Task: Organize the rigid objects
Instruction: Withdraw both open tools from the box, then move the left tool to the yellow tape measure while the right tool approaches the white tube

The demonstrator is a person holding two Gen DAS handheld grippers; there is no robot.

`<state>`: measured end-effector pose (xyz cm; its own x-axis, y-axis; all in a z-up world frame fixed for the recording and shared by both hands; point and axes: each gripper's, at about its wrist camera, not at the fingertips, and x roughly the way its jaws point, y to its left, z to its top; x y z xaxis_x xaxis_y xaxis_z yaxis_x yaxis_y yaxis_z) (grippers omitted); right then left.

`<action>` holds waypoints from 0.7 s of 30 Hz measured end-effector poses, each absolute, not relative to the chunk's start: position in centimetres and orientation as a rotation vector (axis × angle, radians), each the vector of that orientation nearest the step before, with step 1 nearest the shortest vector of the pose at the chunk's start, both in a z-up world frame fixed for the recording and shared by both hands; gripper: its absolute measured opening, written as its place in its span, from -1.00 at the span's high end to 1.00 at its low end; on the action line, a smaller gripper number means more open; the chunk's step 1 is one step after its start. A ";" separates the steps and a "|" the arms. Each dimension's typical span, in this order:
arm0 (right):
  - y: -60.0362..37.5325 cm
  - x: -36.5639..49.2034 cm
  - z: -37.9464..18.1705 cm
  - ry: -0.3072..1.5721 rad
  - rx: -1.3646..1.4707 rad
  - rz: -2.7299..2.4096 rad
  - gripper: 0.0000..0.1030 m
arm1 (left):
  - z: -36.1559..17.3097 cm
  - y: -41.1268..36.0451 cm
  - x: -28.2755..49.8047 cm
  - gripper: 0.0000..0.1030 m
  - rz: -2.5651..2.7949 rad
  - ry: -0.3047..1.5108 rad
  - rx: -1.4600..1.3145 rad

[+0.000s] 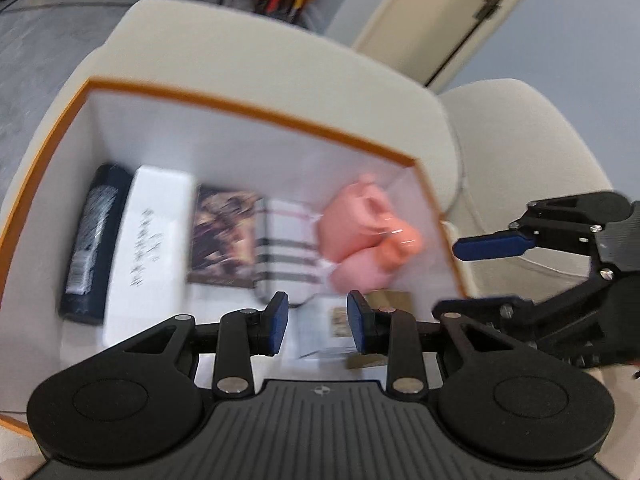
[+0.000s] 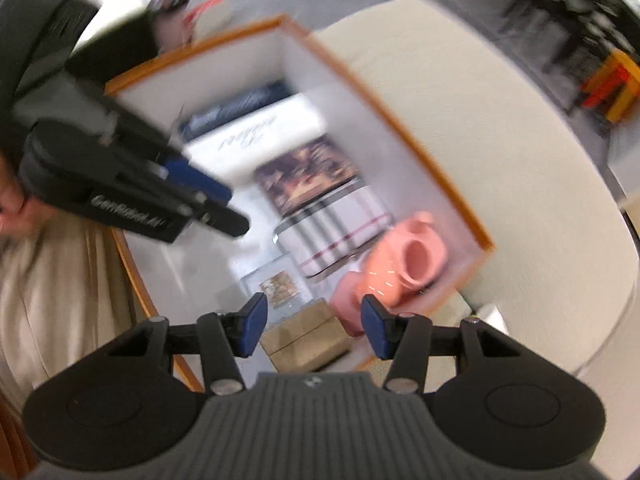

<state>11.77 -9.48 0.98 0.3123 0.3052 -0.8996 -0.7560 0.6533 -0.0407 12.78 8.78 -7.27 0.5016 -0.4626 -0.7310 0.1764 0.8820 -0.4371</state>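
Left wrist view looks down into an orange-rimmed box [image 1: 256,114] resting on a cream cushioned seat [image 1: 240,40]. Inside, side by side, lie a dark blue case [image 1: 94,240], a white box [image 1: 148,240], a picture-covered book [image 1: 222,240], a striped packet [image 1: 286,252] and a pink ceramic teapot [image 1: 360,236] in the corner. The left tool [image 1: 318,322] hovers above them, pads apart, holding nothing. The right tool [image 2: 314,322] also stands apart and empty, above a small tan box [image 2: 308,338] near the teapot. Both views are blurred. My judgement: placing looks finished for these items; the next move calls for fetching another object or straightening the tan box.
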 end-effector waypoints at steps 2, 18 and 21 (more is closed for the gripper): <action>-11.7 11.4 1.8 0.993 -0.399 0.692 -0.01 | -6.2 7.5 12.7 0.31 -0.429 0.953 -0.272; -28.4 13.6 -5.1 1.010 0.331 -0.011 0.00 | -3.7 -7.9 17.9 0.22 -0.707 0.905 0.199; -30.3 14.7 -6.1 1.031 0.486 -0.069 0.00 | -4.8 -11.1 20.1 0.14 -0.685 0.959 0.280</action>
